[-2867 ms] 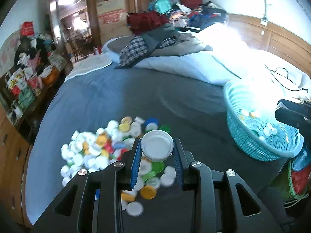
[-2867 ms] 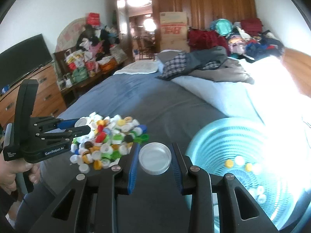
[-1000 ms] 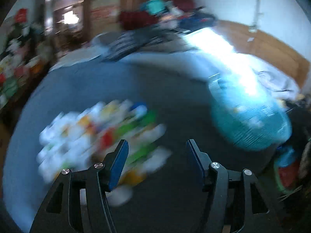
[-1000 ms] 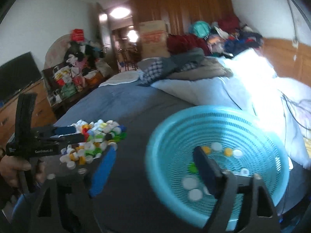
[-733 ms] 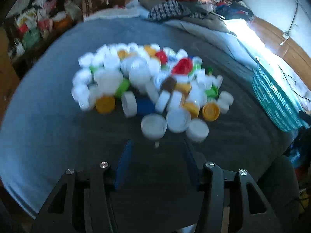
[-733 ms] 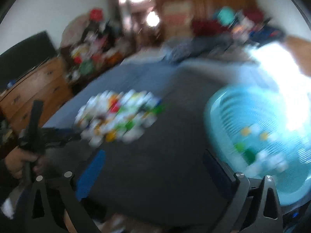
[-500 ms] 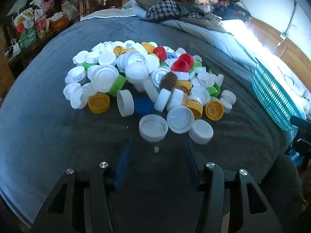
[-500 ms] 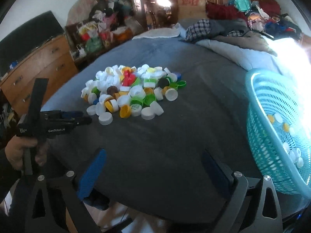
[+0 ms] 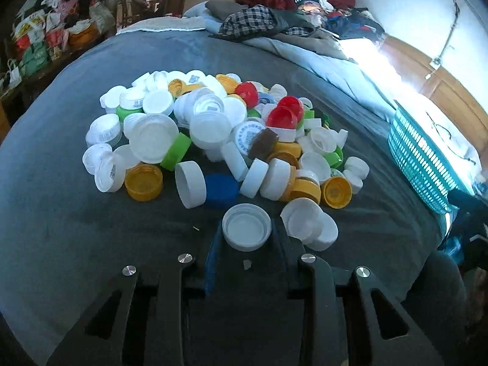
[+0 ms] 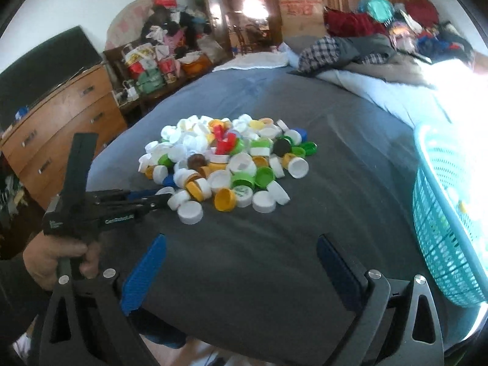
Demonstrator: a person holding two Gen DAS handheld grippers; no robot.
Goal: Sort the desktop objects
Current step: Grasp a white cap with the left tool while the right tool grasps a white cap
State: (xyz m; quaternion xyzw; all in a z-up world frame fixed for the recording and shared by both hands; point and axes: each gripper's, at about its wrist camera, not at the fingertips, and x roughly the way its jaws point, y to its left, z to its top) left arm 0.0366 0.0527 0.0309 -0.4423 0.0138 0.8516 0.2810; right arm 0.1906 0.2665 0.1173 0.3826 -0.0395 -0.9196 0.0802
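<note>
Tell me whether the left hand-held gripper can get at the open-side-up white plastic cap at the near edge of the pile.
Probably yes: the left hand-held gripper already straddles the white plastic cap, fingers on either side, nothing between them. Neighbouring caps lie close, though.

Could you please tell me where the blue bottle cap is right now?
In the left wrist view the blue bottle cap lies at the pile's near edge on the grey blanket, beside a tipped white cap.

Bottle caps (image 9: 213,140): smooth plastic. Blanket (image 10: 335,140): matt grey cloth. Basket (image 10: 442,228): perforated teal plastic. Dresser (image 10: 61,113): glossy wood.
</note>
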